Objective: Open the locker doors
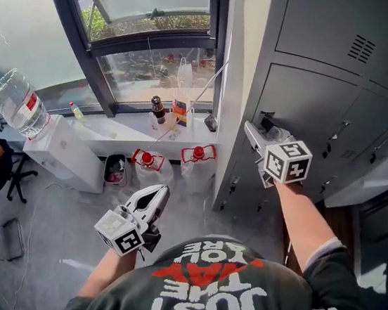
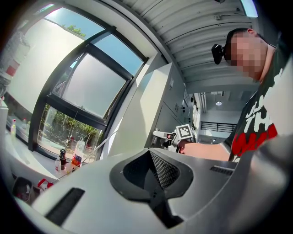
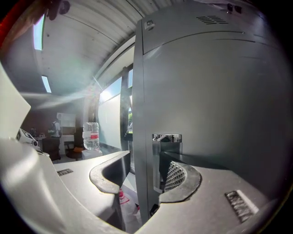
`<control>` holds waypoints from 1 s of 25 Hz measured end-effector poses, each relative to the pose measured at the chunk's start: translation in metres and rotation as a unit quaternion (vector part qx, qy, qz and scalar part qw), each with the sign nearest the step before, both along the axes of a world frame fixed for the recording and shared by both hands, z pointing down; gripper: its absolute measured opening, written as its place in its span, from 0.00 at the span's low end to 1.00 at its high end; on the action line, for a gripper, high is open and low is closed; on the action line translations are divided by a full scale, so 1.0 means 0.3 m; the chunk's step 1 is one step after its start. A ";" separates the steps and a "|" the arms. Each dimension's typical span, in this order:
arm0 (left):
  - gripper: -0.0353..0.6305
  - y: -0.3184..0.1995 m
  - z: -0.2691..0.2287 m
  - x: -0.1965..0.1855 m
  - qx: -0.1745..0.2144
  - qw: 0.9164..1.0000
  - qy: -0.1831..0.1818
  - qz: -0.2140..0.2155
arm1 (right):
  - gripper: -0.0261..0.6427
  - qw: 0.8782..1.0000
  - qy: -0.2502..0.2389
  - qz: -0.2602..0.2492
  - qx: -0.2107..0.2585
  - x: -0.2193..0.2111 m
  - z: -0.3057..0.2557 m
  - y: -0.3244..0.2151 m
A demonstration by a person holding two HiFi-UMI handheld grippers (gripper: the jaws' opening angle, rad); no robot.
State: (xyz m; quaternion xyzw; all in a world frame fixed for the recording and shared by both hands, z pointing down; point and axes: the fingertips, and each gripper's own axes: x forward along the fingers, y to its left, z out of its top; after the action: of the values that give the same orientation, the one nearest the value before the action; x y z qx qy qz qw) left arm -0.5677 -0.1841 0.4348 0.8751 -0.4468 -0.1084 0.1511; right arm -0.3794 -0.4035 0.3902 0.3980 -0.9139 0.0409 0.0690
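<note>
Right gripper [image 3: 144, 161] first: its jaws stand wide apart, and the edge of the grey locker door [image 3: 210, 91] runs straight up between them, with neither pad pressing on it. The mesh-faced pad [image 3: 175, 176] sits just beside the recess under the chrome handle [image 3: 167, 137]. The other jaw stands clear on the window side.

Up in the head view, that right gripper [image 1: 252, 133] is held out on a straight arm. It points at the left edge of the locker door [image 1: 307, 102] in the end column, right at the handle [image 1: 266, 117]. Whether that door stands ajar or flush with its frame, I can't tell.

Over to the left gripper [image 2: 149, 153]: jaws together, nothing between them. It hangs low in front of the person's waist [image 1: 161, 190], well apart from the lockers and aimed towards the window [image 1: 148, 74]. Its own view catches the right gripper [image 2: 161, 134], small against the locker bank.

Farther out, two water jugs [image 1: 149, 160] with red caps stand on the floor below the sill [image 1: 111, 136], which carries a few small bottles [image 1: 159, 109]. At the far left, a big water bottle [image 1: 16, 102] tops a white dispenser [image 1: 63, 151]. Off to the right, another pale door panel [image 1: 383, 175] looks swung out from the lockers.
</note>
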 end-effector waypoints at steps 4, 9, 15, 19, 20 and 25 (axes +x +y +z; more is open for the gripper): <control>0.05 0.001 0.008 -0.001 -0.001 1.000 0.002 0.007 | 0.33 1.000 0.002 -0.001 0.001 0.012 0.002 0.023; 0.05 -0.004 0.016 0.001 0.001 1.000 -0.001 0.019 | 0.33 1.000 0.000 -0.016 0.001 0.026 0.002 0.085; 0.05 -0.013 0.001 0.053 0.001 0.999 0.005 0.037 | 0.33 0.999 -0.010 -0.051 -0.009 0.069 0.002 0.183; 0.05 -0.012 -0.004 0.088 0.003 0.999 0.005 0.050 | 0.32 0.999 -0.004 -0.040 -0.006 0.100 -0.002 0.240; 0.05 -0.013 -0.002 0.094 0.003 0.999 0.004 0.053 | 0.31 1.000 0.001 -0.028 0.000 0.111 -0.003 0.251; 0.05 -0.004 -0.001 0.113 -0.002 0.998 0.008 0.061 | 0.24 0.999 0.016 0.029 0.016 0.177 -0.005 0.310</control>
State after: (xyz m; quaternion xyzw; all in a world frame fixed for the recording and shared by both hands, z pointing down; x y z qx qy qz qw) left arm -0.5337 -0.1852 0.4344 0.8993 -0.3920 -0.1052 0.1631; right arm -0.3264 -0.3104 0.3888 0.4260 -0.9012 0.0223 0.0762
